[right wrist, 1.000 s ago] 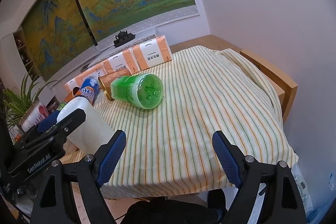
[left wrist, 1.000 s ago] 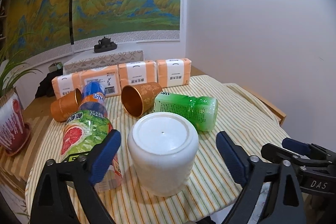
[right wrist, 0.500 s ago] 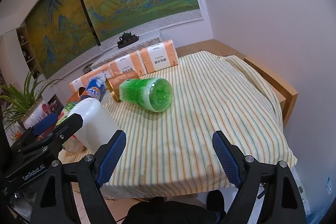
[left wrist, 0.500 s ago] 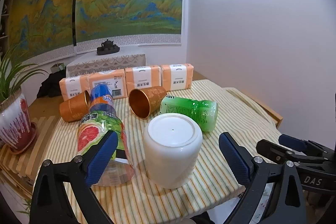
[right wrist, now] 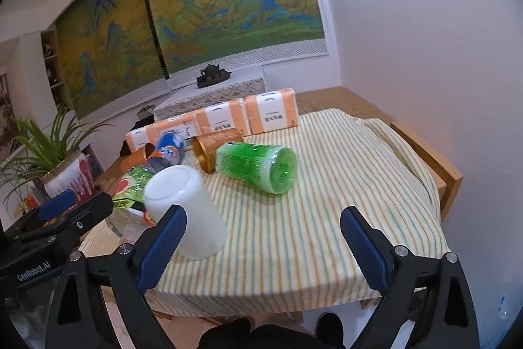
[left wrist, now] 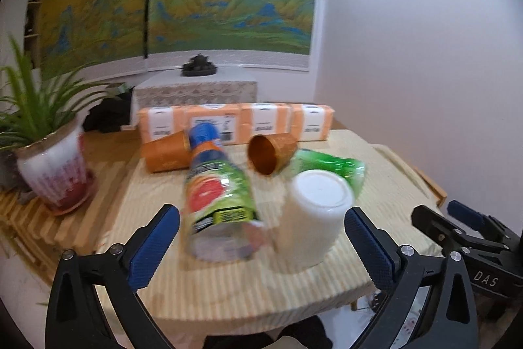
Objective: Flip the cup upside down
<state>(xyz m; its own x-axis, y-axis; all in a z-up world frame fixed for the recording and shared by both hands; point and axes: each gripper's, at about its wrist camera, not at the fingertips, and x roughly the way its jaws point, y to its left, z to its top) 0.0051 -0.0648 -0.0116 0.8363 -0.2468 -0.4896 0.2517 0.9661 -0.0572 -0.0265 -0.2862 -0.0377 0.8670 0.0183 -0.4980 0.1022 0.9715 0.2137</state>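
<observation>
A white cup (left wrist: 312,211) stands upside down on the striped tablecloth (right wrist: 327,218), its flat base up; it also shows in the right wrist view (right wrist: 186,208). My left gripper (left wrist: 261,241) is open and empty, pulled back in front of the cup and the grapefruit bottle (left wrist: 219,201). My right gripper (right wrist: 263,241) is open and empty, at the table's near edge, to the right of the cup. Each gripper shows at the edge of the other's view.
A green bottle (right wrist: 258,165) lies on its side behind the cup. Two copper cups (left wrist: 269,152) (left wrist: 165,152) and a blue-capped bottle (right wrist: 168,148) lie further back, before a row of orange packets (left wrist: 235,123). A potted plant (left wrist: 52,172) stands at the left.
Both grippers have drawn back and up from the table. The left view has swung left, so the cup now sits nearer its right finger. The cup has stayed upside down.
</observation>
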